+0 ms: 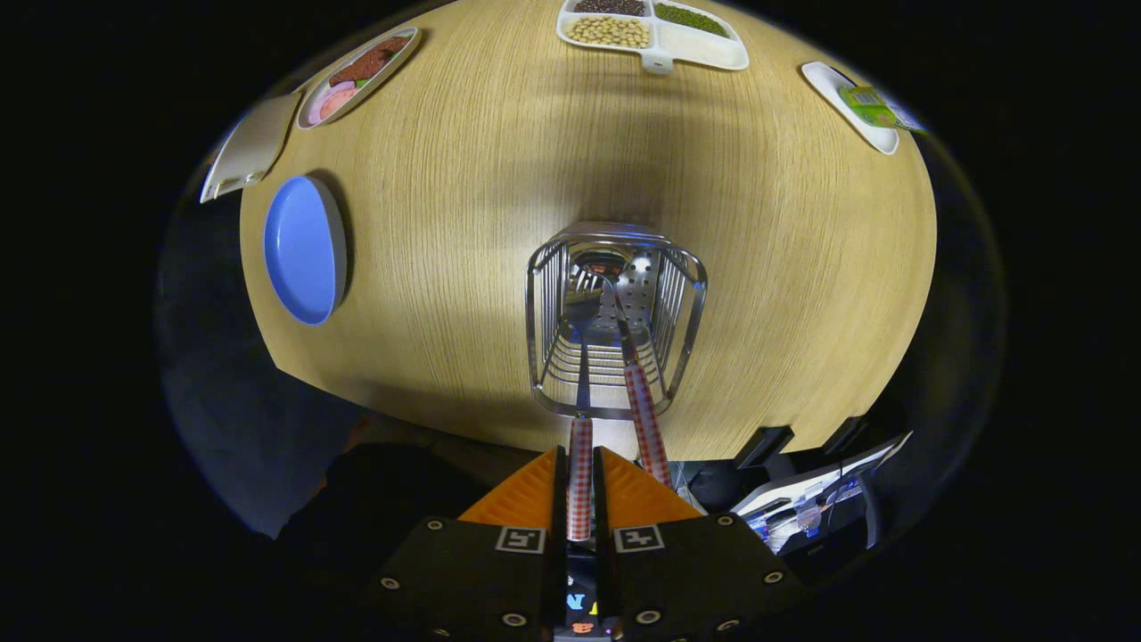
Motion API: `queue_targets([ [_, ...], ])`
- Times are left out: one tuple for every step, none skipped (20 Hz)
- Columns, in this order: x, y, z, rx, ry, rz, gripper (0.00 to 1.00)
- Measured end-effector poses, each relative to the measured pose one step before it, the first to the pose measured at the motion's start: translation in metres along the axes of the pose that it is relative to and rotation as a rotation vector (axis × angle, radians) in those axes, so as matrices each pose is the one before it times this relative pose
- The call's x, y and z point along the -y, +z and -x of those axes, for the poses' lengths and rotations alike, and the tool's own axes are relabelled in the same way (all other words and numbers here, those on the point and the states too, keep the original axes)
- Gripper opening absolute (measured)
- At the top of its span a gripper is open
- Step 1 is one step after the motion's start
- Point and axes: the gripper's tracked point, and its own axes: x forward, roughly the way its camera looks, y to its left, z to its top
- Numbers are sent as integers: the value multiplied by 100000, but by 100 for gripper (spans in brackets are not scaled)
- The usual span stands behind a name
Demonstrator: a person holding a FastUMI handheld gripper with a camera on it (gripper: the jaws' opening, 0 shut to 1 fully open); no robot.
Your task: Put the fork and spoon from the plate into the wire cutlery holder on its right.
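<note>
Blue plate [303, 250] lies empty on counter [463, 178], left of wire holder [615, 321]. One checked handle [648, 426] rests inside holder; fingers [579, 499] clamp another checked handle [580, 473] above its rim.

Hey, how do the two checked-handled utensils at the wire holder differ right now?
The utensil between the fingers is gripped by the gripper, both fingers pressing its handle; the second utensil is free, leaning inside the wire holder. The gripped one points straight down into the holder; the free one tilts, its handle beside one finger. Both have red-checked handles and metal ends inside the holder.
</note>
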Motion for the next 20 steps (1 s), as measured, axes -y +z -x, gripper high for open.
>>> queue_targets([
  [150,70,226,756,-618,75,14],
  [87,232,185,1659,163,-281,17],
  [-343,255,374,1873,1336,-707,18],
  [-232,255,234,2580,857,-292,21],
  [-125,398,555,2840,547,208,22],
  [-270,216,707,3031,831,24,25],
  [-359,81,670,2867,1548,337,28],
  [-577,61,817,4322,1713,329,32],
  [-104,446,854,5463,-11,577,35],
  [16,106,986,4715,12,-208,38],
  [-234,307,937,5068,711,-734,40],
  [-106,320,881,5664,776,-912,45],
  [-362,754,800,6133,1420,-1519,48],
  [-191,424,622,6343,679,-1850,57],
  [72,397,572,5287,307,-1034,63],
  [-230,676,502,6653,544,-182,71],
  [-28,943,834,7343,769,193,73],
  [-141,861,1280,7817,534,284,74],
  [-380,1255,1059,8424,942,608,75],
  [-374,1107,1021,8581,425,1513,76],
])
